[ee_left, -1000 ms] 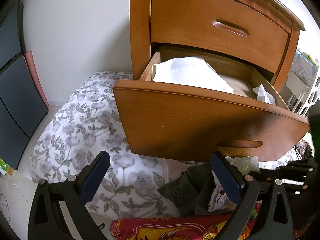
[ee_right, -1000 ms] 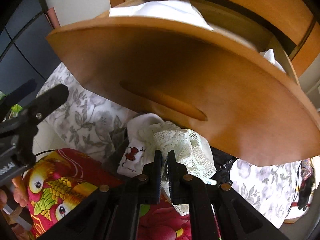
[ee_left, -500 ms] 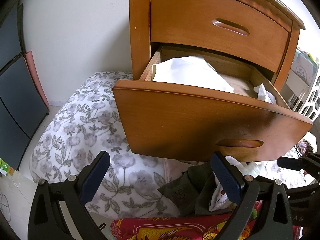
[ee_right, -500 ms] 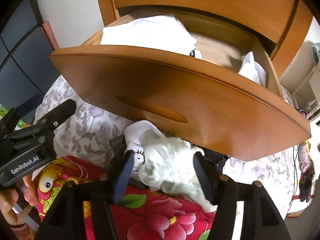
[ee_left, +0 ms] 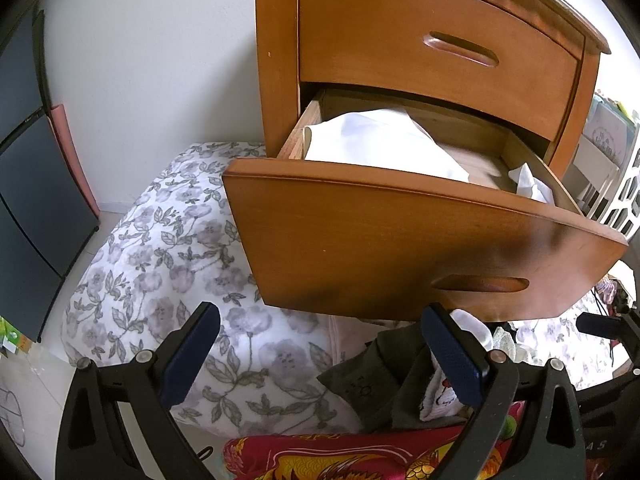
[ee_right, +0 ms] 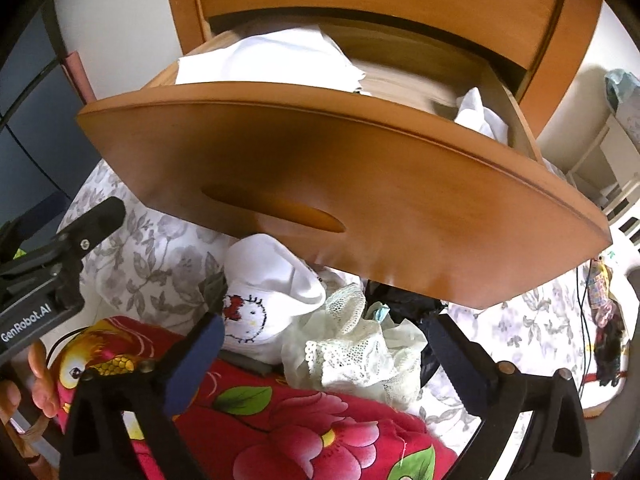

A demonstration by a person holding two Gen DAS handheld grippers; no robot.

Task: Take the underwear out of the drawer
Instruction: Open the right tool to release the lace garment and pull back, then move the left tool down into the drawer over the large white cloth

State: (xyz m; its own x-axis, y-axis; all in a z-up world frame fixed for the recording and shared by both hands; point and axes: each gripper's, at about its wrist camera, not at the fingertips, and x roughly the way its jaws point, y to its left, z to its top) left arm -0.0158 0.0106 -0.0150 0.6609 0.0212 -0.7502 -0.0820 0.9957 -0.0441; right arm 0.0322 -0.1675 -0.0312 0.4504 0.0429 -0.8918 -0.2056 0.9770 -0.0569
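The right gripper (ee_right: pixel 320 360), its jaws just spread wide, leaves the lace underwear (ee_right: pixel 352 354) on the bed pile below the open drawer (ee_right: pixel 340 184); the left gripper (ee_left: pixel 320 354) waits wide, apparently empty.

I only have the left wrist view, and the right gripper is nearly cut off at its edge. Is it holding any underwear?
Observer: No. The right gripper has just been opening; its jaws stand wide, and the lace underwear lies loose between them, unpinched.
Operator: What is it lying on?
Observer: On the red floral blanket, just below the front of the open drawer.
Operator: The white piece beside it, any marking?
Observer: The white garment carries an embroidered cat face with a red bow and touches the lace on its left.
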